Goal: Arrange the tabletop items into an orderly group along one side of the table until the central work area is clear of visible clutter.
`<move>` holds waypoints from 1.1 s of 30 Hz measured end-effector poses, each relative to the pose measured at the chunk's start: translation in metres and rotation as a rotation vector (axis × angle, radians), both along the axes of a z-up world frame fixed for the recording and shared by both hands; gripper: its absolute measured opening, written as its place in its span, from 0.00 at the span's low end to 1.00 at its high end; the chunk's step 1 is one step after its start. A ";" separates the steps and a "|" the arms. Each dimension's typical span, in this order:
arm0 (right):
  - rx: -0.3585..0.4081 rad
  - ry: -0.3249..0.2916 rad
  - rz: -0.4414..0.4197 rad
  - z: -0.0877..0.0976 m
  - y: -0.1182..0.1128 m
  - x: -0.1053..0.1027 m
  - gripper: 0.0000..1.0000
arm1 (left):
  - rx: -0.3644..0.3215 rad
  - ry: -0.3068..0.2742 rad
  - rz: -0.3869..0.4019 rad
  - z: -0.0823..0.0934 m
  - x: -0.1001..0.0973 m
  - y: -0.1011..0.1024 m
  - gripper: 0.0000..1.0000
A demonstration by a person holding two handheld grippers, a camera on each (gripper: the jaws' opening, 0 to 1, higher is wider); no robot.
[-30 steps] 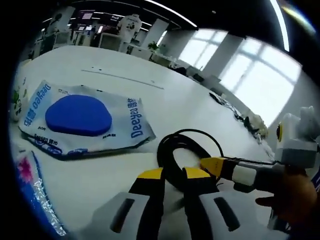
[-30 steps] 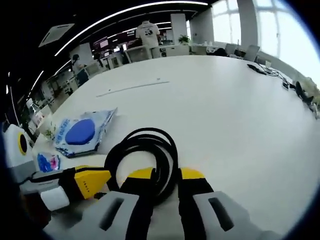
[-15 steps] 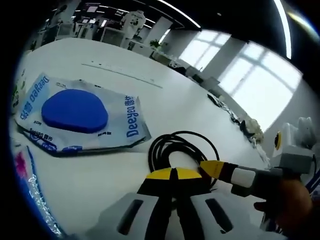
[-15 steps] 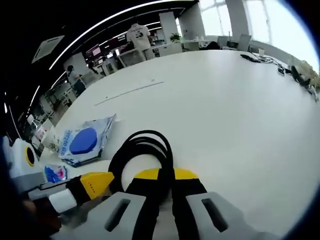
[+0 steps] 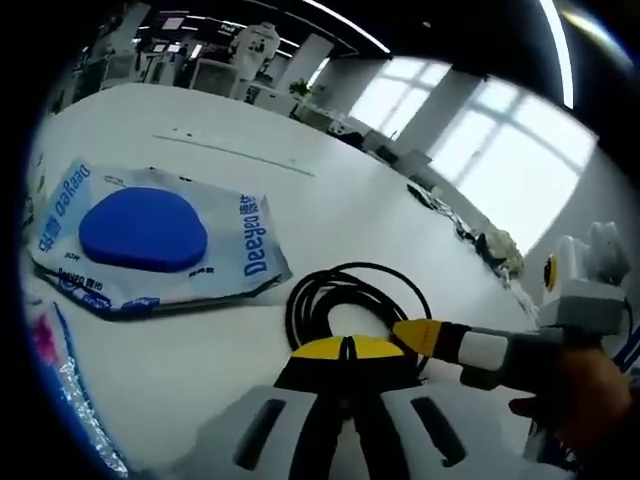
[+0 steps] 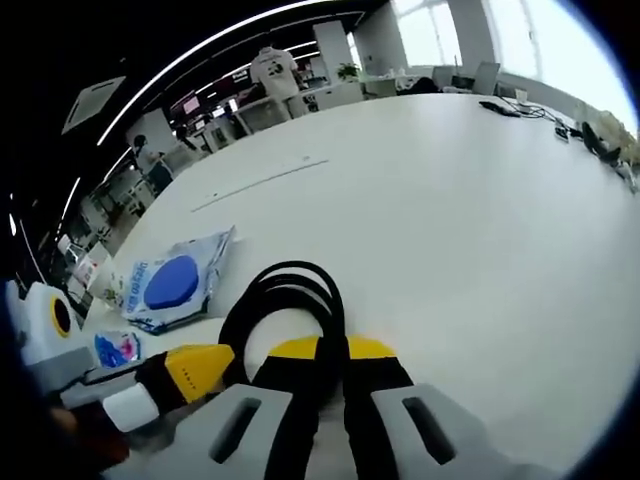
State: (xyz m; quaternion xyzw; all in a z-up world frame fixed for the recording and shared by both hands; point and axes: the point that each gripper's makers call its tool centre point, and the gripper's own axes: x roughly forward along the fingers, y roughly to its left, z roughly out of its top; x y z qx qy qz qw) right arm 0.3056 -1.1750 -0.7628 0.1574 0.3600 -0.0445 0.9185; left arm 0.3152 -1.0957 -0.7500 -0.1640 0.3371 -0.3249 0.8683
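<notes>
1. Spanning both views, the white table (image 6: 480, 220) is kept mostly bare across its middle, while the loose items lie towards one side, which suits a grouping along that edge
2. Lying flat near that side, the blue-and-white "Deeyeo" packet (image 5: 150, 235) is seen with a blue disc printed or showing on its face; it is judged to serve as the anchor for the group, so the other things would be brought beside it
3. Coiled just beyond the packet, the black cable (image 5: 350, 300) is pinched from two sides so that its loops are held together and the bundle cannot spring apart when moved
4. The left gripper (image 5: 347, 347) is closed narrowly on the near strands of the coil
5. The right gripper (image 6: 331, 348) is likewise clamped on the coil's strands
6. A small clear sachet with pink print (image 5: 60, 370) lies close by the packet, well apart from the cable
</notes>
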 end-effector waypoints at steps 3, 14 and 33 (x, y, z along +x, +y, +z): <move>-0.004 0.001 0.002 0.000 0.000 -0.001 0.03 | 0.019 -0.037 -0.004 0.003 0.002 0.001 0.09; -0.046 -0.037 0.049 0.007 0.002 -0.003 0.03 | 0.057 -0.055 0.016 -0.005 0.010 0.006 0.39; -0.137 -0.167 0.176 0.046 0.022 -0.004 0.00 | 0.125 -0.054 0.038 -0.009 0.012 0.017 0.22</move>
